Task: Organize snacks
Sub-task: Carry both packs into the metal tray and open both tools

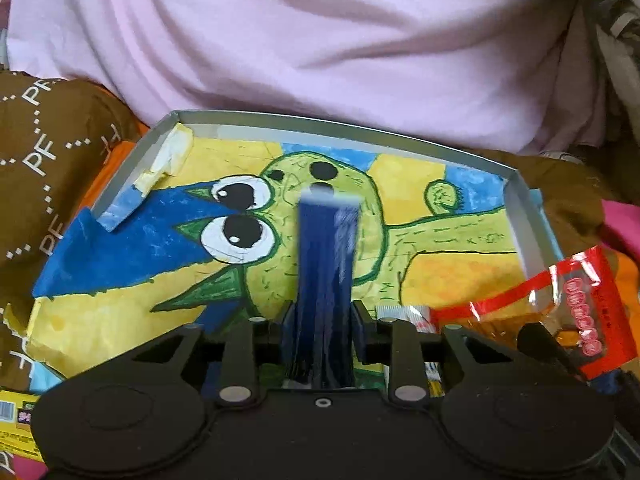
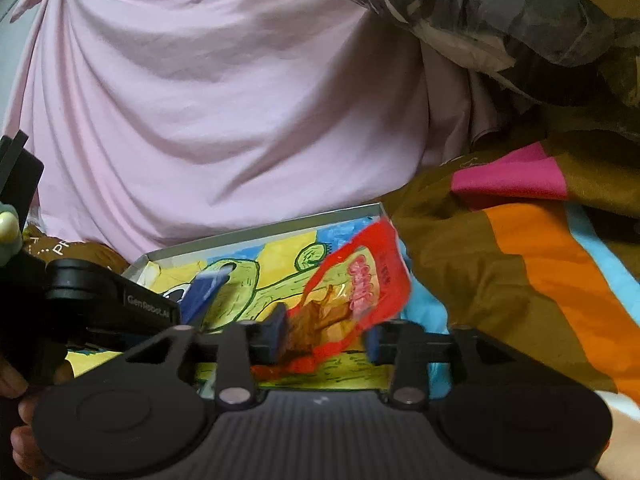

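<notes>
Two grippers at work over one shallow tray point(image 1: 132, 168), grey-walled, its floor lined with a child's painting of a green big-eyed creature. Tray sits on a striped bedspread point(image 2: 520, 264) of brown, orange, pink and pale blue; a large pink cloth point(image 2: 208, 92) heaps up at 12 o'clock behind it, grey mottled fabric at 1 o'clock.

Left gripper point(image 1: 323, 320): jaws drawn narrow, pads pressed on a dark blue snack packet point(image 1: 326, 248) that juts out over the tray's middle. Right gripper point(image 2: 326, 338): jaws parted about halfway, and the red snack bag point(image 2: 360, 280) lies between them; only the left pad seems near it, so released rather than gripped, as I judge. That bag rests over the tray's 4 o'clock corner, partly on the wall.

Step in hand: dropping snacks into the tray. Next move, I'd guess: the right pulls clear without snagging the crinkly film, then the left lowers the blue packet flat and lets go.

Small: striped sachet point(image 1: 404, 314) at the tray's near edge; yellow packet point(image 1: 16, 420) at 8 o'clock.
</notes>
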`<move>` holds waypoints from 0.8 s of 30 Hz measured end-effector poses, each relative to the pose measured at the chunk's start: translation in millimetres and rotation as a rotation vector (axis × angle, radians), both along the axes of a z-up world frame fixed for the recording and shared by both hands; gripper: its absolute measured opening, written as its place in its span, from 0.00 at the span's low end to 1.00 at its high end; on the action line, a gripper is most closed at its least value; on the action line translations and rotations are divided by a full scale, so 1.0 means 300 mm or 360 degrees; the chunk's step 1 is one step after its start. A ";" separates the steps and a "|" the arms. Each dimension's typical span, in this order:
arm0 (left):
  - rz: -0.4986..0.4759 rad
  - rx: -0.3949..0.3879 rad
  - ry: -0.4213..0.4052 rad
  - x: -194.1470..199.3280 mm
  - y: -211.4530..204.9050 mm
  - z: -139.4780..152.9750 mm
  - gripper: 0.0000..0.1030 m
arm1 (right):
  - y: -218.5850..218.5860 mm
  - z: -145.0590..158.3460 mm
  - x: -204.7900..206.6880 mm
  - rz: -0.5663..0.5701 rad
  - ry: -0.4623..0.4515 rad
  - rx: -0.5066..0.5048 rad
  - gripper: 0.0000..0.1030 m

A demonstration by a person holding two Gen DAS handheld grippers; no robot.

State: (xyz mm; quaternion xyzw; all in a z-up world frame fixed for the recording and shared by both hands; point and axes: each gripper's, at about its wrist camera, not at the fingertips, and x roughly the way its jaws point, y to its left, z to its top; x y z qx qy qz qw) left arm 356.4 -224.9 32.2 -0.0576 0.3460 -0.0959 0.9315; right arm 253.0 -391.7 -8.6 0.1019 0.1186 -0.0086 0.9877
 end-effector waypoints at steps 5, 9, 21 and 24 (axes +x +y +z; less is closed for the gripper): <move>0.0029 0.0011 -0.0004 -0.004 0.015 0.002 0.44 | 0.015 0.000 0.008 -0.0004 -0.0006 -0.0078 0.76; 0.0050 0.0002 -0.0006 -0.014 0.031 0.003 0.55 | 0.059 -0.004 0.007 0.0010 -0.0011 -0.0202 0.89; 0.0126 -0.0044 -0.0058 -0.076 0.109 0.061 0.80 | 0.129 0.005 -0.006 -0.0235 -0.0028 -0.0536 1.00; 0.0132 -0.0030 -0.0083 -0.113 0.123 0.085 0.84 | 0.134 0.017 -0.022 -0.0288 -0.0043 -0.0550 1.00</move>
